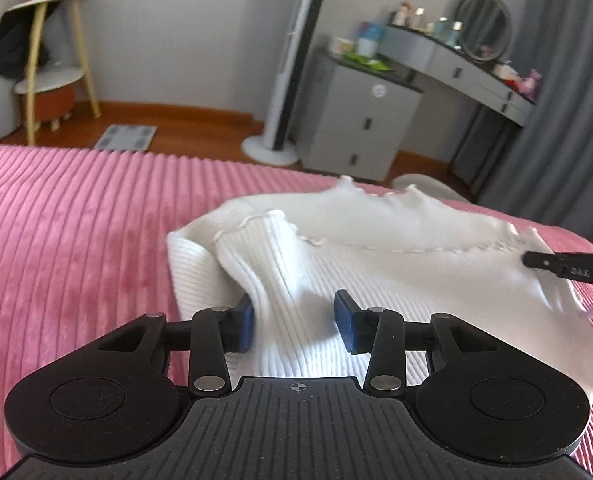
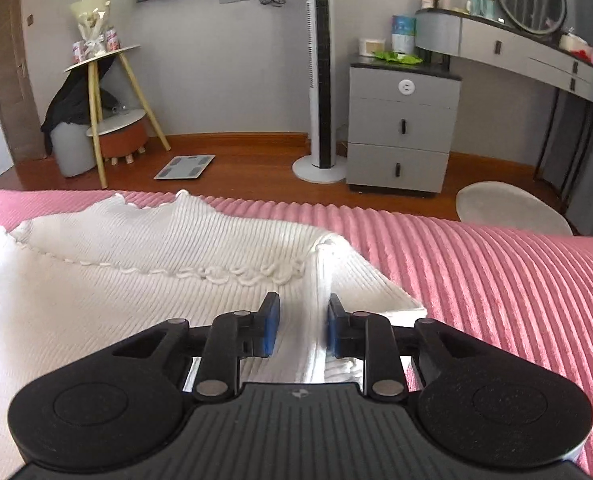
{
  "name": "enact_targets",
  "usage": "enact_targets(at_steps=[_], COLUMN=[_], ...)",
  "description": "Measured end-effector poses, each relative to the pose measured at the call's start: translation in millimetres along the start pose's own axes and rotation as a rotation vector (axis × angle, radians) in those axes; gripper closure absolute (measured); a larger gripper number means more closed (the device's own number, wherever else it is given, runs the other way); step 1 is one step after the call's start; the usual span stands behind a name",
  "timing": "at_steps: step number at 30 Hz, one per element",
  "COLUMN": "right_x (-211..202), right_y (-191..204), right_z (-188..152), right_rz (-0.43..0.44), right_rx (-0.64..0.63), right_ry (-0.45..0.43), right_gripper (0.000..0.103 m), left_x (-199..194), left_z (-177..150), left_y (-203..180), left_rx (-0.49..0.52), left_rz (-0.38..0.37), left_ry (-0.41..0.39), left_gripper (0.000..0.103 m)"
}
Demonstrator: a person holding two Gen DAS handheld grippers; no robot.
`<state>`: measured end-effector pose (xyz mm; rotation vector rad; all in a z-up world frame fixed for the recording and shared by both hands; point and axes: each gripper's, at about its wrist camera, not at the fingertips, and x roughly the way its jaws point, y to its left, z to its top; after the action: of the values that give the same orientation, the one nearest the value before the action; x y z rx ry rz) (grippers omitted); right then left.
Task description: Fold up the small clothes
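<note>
Between our left gripper's [image 1: 294, 322] parted jaws rises a ridge of the white ribbed top [image 1: 376, 276]; our right gripper [image 2: 299, 328], jaws narrowly apart, seemingly without pressing, straddles its folded edge, probably releasing a fold onto the pink blanket [image 2: 496, 280].

- The left gripper [image 1: 294, 322] is pitched downward, its blue pads [image 1: 346, 326] held parted.
- The right gripper [image 2: 301, 328] is angled downward likewise, jaws set narrowly apart.
</note>
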<state>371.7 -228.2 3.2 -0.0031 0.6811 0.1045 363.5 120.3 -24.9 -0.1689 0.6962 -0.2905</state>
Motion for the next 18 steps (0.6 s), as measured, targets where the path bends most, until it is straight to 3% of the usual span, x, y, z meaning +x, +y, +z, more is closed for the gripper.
enact_targets(at_steps=[1,2,8,12,18], right_x=[-0.5,-1.2,-20.9,-24.7,11.5], right_y=[2.1,5.9,22.9,25.3,23.2], right_z=[-0.8,-1.2,11.5,28.4,50.2], right_rz=[-0.001,-0.007,-0.054,-0.092,-0.160], right_rx=[-0.019,-0.042,-0.122,-0.140,-0.130], right_ry=[-0.004,-0.011,-0.119,-0.221,-0.230], right_gripper=[0.092,0.096,0.097,0.097,0.097], left_x=[-0.9,-0.1,-13.6,-22.8,-4.8], left_z=[-0.8,-0.9,4.3,26.9,54.3], left_y=[0.2,-0.5,-25.7,-26.3,-16.1], left_rx=[-0.003,-0.003,0.154,0.157,0.139], left_rz=[-0.018,-0.029,0.000,0.014,0.082], left_ry=[-0.004,-0.004,-0.075,-0.161,-0.181], left_gripper=[0.068,0.086,0.088,0.088,0.087])
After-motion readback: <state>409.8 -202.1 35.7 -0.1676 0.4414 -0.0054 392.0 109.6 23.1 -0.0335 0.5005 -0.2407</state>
